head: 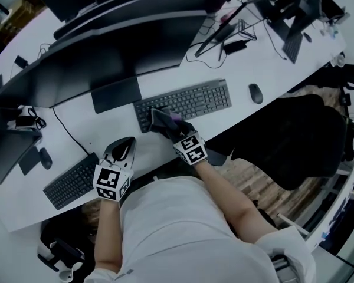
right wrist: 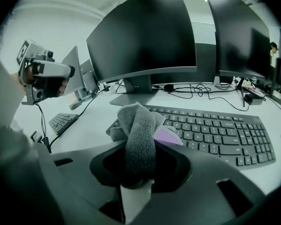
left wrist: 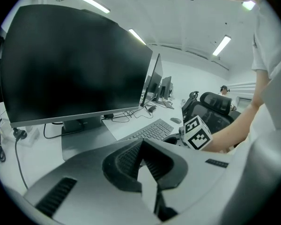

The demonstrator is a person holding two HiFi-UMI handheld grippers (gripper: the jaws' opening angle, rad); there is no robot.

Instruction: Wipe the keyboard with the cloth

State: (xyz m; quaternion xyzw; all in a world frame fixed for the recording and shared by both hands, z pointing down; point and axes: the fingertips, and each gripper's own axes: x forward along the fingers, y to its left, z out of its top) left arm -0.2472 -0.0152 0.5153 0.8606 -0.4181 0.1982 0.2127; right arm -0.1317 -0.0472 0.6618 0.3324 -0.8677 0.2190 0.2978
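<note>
White office desk point(head: 271, 69), dark monitors point(head: 106, 63) at back. Black keyboard point(head: 194, 102) lies long axis left-right, most keys stretching rightward from right gripper point(head: 168, 125). Its jaws clamp grey fleecy cloth point(head: 161, 118), bunched over keyboard's left end. Left gripper point(head: 125, 146) off to left above bare desk, jaws together, empty. Right one nearer; sweep likely runs rightward.

A wide dark monitor point(head: 106, 58) stands on the white desk point(head: 271, 63), with its flat base point(head: 115, 94) just below the screen. A black cable point(head: 65, 131) runs from the monitor to a side keyboard point(head: 71, 183) down-left of it. A mouse point(head: 255, 93) and a black office chair point(head: 295, 140) lie well right of the monitor.
</note>
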